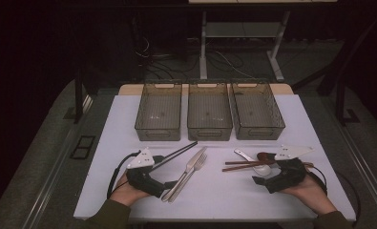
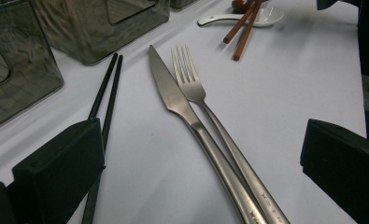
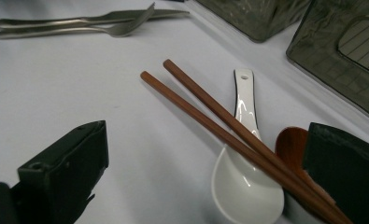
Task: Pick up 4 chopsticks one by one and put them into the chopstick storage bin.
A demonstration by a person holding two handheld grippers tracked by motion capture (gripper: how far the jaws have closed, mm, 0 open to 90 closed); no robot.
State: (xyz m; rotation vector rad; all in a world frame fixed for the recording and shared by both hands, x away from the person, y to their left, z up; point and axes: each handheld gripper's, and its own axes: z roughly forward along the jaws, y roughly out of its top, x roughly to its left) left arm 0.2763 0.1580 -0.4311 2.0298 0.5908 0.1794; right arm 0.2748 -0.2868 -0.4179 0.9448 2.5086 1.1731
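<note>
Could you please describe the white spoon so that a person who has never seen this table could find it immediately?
On the white table, look in front of the rightmost of the three clear plastic bins, near the right gripper. There a glossy white ceramic soup spoon lies under a pair of reddish-brown wooden chopsticks. It is the only white utensil; the brown wooden spoon beside it is darker.

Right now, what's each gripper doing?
Left gripper: open, holding nothing, jaws either side of the knife and fork.
Right gripper: open, empty, around the brown chopsticks.

3 bins [image 1: 209,112] behind, knife [image 1: 185,171] left of fork [image 1: 192,172]
</note>
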